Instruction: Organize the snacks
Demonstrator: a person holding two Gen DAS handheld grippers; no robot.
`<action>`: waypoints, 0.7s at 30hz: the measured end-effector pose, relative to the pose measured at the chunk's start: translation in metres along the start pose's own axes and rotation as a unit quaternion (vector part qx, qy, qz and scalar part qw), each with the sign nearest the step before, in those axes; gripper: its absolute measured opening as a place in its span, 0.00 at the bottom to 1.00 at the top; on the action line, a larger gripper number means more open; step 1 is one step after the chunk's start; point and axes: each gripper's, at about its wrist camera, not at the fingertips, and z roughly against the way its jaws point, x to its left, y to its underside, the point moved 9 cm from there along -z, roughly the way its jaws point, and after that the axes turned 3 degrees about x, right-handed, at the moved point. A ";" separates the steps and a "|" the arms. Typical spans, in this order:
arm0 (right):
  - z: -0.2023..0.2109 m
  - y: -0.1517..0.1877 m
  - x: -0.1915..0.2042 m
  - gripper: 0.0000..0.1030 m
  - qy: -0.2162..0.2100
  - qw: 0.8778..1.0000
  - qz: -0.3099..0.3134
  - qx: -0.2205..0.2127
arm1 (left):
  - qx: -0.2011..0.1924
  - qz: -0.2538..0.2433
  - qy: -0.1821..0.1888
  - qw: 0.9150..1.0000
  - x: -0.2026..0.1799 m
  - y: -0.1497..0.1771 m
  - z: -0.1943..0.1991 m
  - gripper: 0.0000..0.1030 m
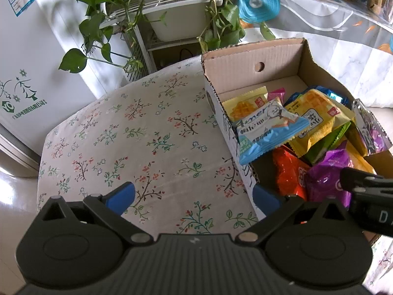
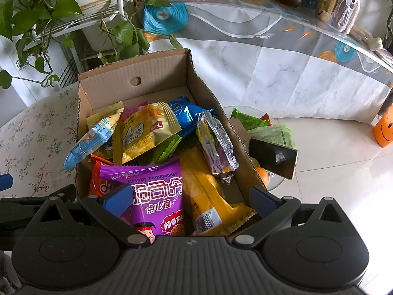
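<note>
The snacks sat heaped in an open cardboard box that rested on a floral tabletop. Nearest the right tool lay a purple packet, its long axis running away from the camera, its near end between and below the blue pads without visibly touching either. Just beside it to the right lay a long yellow packet, roughly parallel. Farther back in the box were a yellow pillow pack, a dark blue packet and a silver-purple sachet leaning on the right wall. A light blue packet overhung the box's left wall, tilted, its corner out over the cloth.

The right tool stood wide and held nothing, poised over the near end of the box, so the purple packet was directly ahead of and below it. The left tool was also wide and empty, but it hung over bare cloth left of the box, with its right pad just at the box's near corner. Judged from that, the right tool was the nearer one for anything inside the box, while the left was better placed for the overhanging light blue packet, which lay ahead and to its right.

Outside the box on the right, more green packets lay on a glass surface beside a dark phone.
</note>
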 end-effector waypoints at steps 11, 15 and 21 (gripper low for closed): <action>0.011 0.001 0.003 1.00 -0.003 1.000 -0.006 -0.022 | -0.018 -0.001 -0.005 1.000 0.010 0.005 0.014 0.98; 0.018 0.003 0.013 1.00 -0.016 0.999 0.002 -0.038 | -0.017 0.018 0.000 1.000 0.024 0.015 0.021 0.98; 0.034 0.015 0.034 1.00 -0.039 0.997 0.016 -0.065 | -0.024 0.039 -0.009 0.999 0.051 0.033 0.035 0.98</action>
